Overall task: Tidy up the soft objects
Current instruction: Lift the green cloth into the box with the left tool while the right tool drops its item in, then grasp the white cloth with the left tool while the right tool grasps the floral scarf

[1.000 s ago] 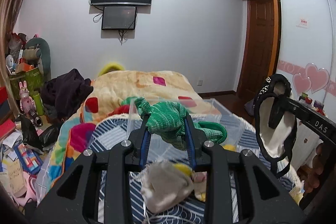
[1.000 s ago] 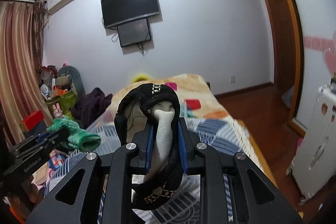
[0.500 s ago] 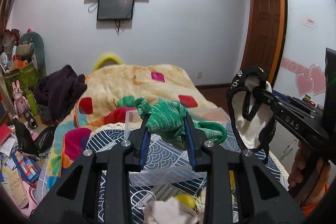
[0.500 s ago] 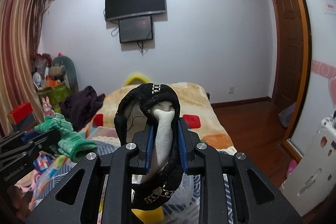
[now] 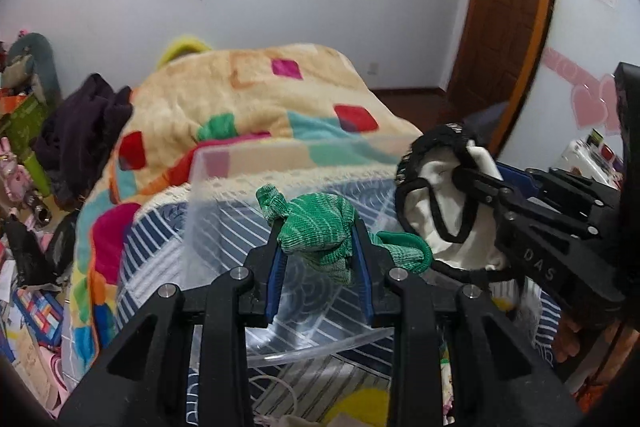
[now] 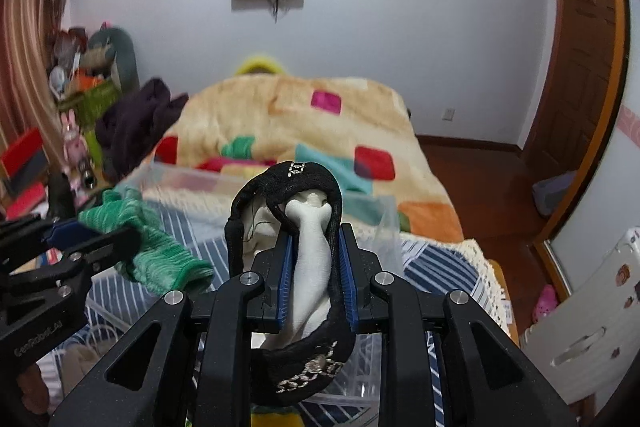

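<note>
Green and black soft things held over a clear plastic bin [image 5: 208,187] on the bed [image 5: 248,99].

Striped bedding shows through the bin's walls, and whatever lies inside is hard to make out. Above it, the left tool [image 5: 318,243] is clenched on a green knit sock [image 5: 316,231]; just right of that, the right tool [image 6: 314,255] clamps a black-trimmed white sock [image 6: 312,259].

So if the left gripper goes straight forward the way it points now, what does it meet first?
Probably the far wall of the clear plastic box. The left gripper, shut on the green sock, points over the open box toward the blanket behind it. Depth is hard to judge.
</note>
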Demonstrator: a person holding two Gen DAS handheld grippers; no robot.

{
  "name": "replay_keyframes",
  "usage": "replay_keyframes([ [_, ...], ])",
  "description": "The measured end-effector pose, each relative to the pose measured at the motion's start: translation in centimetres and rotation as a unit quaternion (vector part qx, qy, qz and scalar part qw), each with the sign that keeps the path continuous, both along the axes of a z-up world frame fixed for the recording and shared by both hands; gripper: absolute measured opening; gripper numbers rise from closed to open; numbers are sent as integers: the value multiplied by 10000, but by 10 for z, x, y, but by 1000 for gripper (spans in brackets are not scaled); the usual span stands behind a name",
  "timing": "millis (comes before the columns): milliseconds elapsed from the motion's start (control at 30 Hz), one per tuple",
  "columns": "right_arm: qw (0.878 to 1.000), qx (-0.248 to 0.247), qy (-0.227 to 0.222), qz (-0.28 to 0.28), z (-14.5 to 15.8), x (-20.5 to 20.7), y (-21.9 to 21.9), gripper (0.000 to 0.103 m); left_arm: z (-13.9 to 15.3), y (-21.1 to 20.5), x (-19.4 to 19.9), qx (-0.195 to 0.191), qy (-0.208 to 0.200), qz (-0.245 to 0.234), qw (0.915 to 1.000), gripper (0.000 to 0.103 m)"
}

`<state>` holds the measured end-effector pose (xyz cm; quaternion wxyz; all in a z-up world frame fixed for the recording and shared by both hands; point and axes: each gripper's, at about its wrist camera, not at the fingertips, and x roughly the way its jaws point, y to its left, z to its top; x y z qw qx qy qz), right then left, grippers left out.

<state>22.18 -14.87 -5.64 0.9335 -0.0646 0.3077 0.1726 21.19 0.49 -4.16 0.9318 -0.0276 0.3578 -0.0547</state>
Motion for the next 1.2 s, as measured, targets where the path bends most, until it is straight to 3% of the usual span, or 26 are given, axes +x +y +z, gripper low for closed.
replay_keyframes([
  [100,9997,-75,222,26,-5,2,0,22,-7,-3,3,44,141,-19,9999,32],
  [233,9991,-137,404,23,-11,3,-7,25,-12,-4,0,59,241,-74,9997,42],
  [300,9988,-53,481,30,-10,4,-10,31,-10,-3,-4,55,184,-87,9998,51],
  [367,9989,36,470,3,-8,3,-12,44,-4,-2,-11,-16,65,-122,9999,60],
  [567,9998,211,58,14,6,-22,-17,68,18,2,-38,-127,-350,-97,9993,69],
  [700,9989,102,-461,23,23,-43,-11,73,33,7,-63,-117,-708,31,9974,78],
  [767,9975,140,-685,27,29,-54,-12,82,36,10,-74,-160,-825,89,9964,86],
  [1000,9936,188,-1105,140,35,-87,-11,83,32,15,-110,-114,-1021,186,9945,92],
  [1200,9950,381,-862,337,14,-98,-10,83,6,19,-130,-86,-824,216,9963,94],
])
